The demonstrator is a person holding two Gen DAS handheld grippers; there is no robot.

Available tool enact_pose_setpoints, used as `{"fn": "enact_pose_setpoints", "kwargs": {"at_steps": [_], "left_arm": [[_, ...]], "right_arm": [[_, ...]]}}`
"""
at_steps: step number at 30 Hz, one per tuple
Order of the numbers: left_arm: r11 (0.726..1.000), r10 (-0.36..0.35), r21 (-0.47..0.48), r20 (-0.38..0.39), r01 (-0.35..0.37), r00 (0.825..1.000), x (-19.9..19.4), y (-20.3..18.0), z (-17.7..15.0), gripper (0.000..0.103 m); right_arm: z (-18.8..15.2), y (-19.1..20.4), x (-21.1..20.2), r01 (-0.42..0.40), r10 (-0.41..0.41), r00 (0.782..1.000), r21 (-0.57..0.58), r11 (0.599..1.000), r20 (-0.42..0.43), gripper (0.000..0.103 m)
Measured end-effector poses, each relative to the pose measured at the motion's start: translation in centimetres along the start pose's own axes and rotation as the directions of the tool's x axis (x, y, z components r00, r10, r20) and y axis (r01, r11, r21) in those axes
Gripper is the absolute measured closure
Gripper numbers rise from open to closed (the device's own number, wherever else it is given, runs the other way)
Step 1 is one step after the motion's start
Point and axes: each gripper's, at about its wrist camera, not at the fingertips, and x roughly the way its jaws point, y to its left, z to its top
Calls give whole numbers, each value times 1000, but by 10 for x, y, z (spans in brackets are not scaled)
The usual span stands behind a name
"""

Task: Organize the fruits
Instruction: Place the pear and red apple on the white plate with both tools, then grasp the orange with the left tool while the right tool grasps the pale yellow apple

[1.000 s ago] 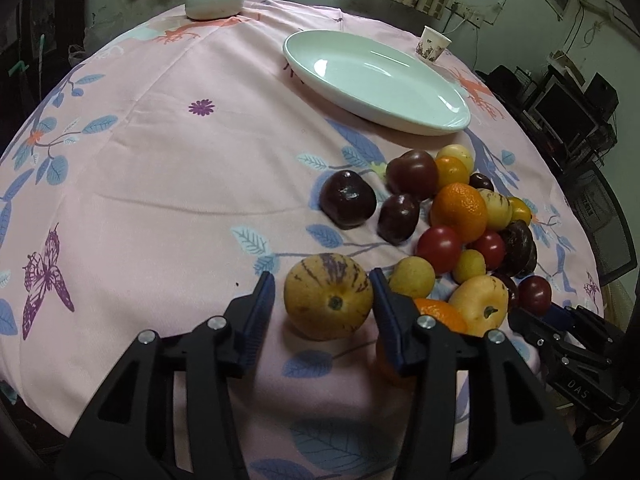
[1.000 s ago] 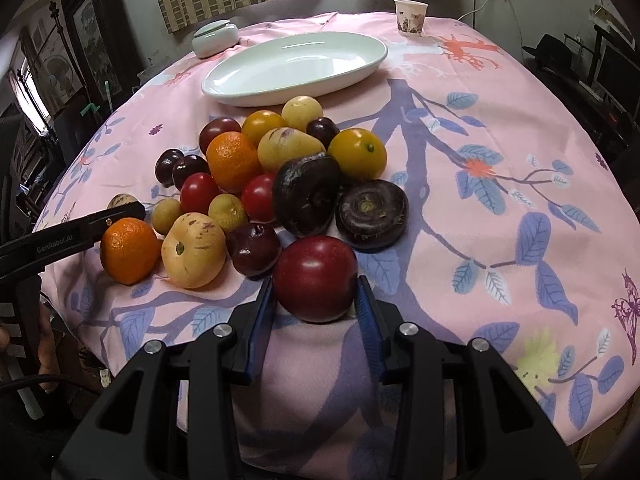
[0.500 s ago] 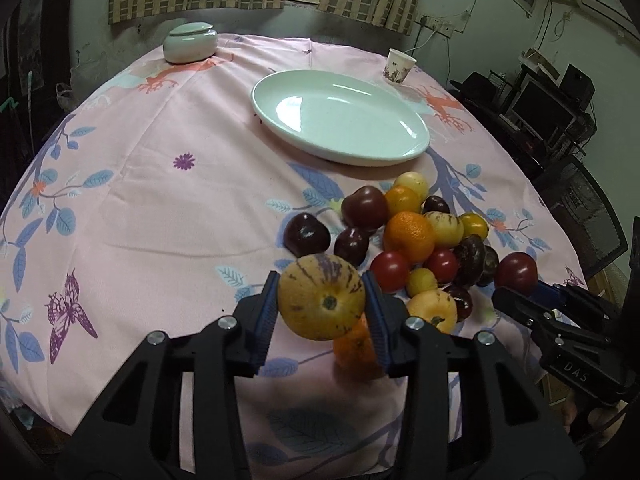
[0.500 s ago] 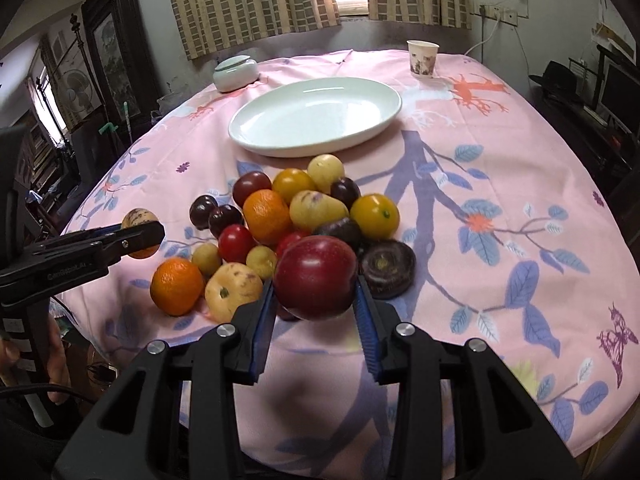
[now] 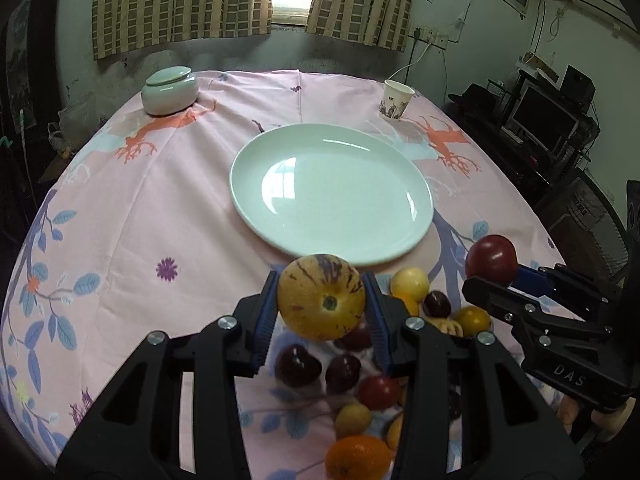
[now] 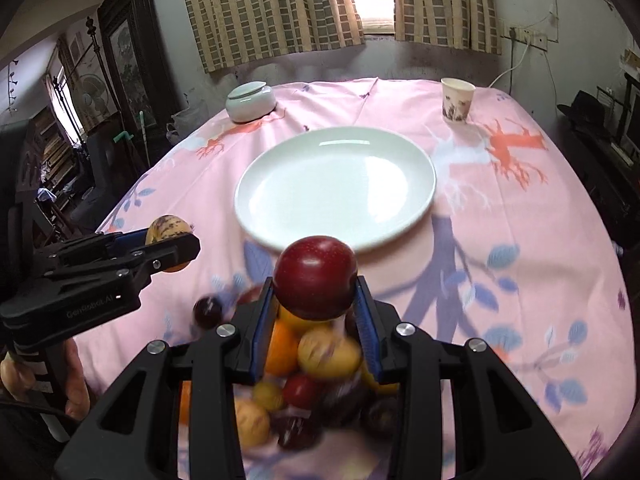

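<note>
At lower centre of each wrist view, the left gripper (image 5: 322,306) clamps a round yellow purple-streaked melon (image 5: 321,297) and the right gripper (image 6: 316,300) clamps a dark red plum (image 6: 316,278), both raised before the oval pale-green ceramic plate (image 5: 416,216) on the pink-clothed worktop (image 5: 160,208).

Plate (image 5: 416,236) mid-table; fruit pile (image 5: 360,392) before it; jar (image 5: 170,90), cup (image 5: 395,100) behind.

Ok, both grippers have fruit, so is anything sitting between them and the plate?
Nothing visible. The plate is empty, and only bare tablecloth lies between it and the striped yellow fruit and red fruit. The fruit pile sits below the grippers.
</note>
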Motion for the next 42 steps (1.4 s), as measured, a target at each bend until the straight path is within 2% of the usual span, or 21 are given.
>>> {"fn": "enact_pose_setpoints", "kwargs": {"at_steps": [4, 7, 11, 16, 18, 20, 21, 22, 23, 24, 25, 26, 29, 34, 38, 42], "left_arm": [[1000, 4, 5, -32, -4, 999, 36, 1, 46, 61], [999, 18, -25, -61, -20, 998, 76, 11, 73, 61], [997, 20, -68, -102, -27, 995, 124, 25, 93, 61], [996, 28, -81, -142, -40, 989, 162, 28, 102, 61], [995, 20, -97, -142, -34, 990, 168, 31, 104, 61], [994, 5, -111, -140, -21, 990, 165, 34, 104, 61], [994, 1, -109, -131, -15, 991, 159, 34, 104, 59], [995, 2, -102, -118, -14, 993, 150, 34, 104, 53], [995, 4, -96, -100, -14, 995, 137, 33, 103, 39], [996, -2, -91, -74, -5, 997, 123, 32, 101, 31], [996, -5, -88, -49, 1, 999, 109, 31, 99, 17], [997, -4, -81, -28, 2, 1000, 94, 29, 96, 12], [999, 7, -38, 12, -6, 1000, 56, 22, 74, 11], [999, -23, -33, 23, 24, 999, 14, 17, 6, 5], [995, -55, -80, -11, 54, 998, -1, 19, -49, 6], [997, -11, -81, -39, 7, 999, -12, 24, -85, 6]], "right_arm": [[47, -12, 39, 2, -3, 999, -30, 1000, -38, 64], [72, -27, 85, 31, -34, 993, -23, 999, -110, 64], [85, -45, 139, 27, -25, 981, 7, 1000, -192, 64], [94, -46, 167, 42, -43, 976, -8, 999, -215, 63], [96, -46, 170, 72, -75, 973, -23, 997, -216, 56], [99, -45, 158, 129, -136, 975, -53, 990, -176, 41], [101, -44, 149, 146, -155, 976, -63, 987, -155, 38], [101, -43, 137, 158, -166, 977, -70, 985, -134, 38], [101, -41, 120, 162, -169, 979, -72, 984, -113, 38], [99, -40, 106, 156, -163, 981, -71, 985, -102, 38], [94, -38, 90, 142, -148, 985, -70, 987, -92, 38], [86, -34, 71, 114, -120, 989, -71, 991, -84, 37], [51, -23, 28, 63, -67, 995, -56, 996, -71, 37], [-27, 0, -22, -2, 0, 997, -30, 1000, -75, 36], [-71, 16, -34, -40, 42, 994, 22, 999, -102, 36], [-91, 43, -32, -83, 79, 986, -22, 996, -147, 36]]}}
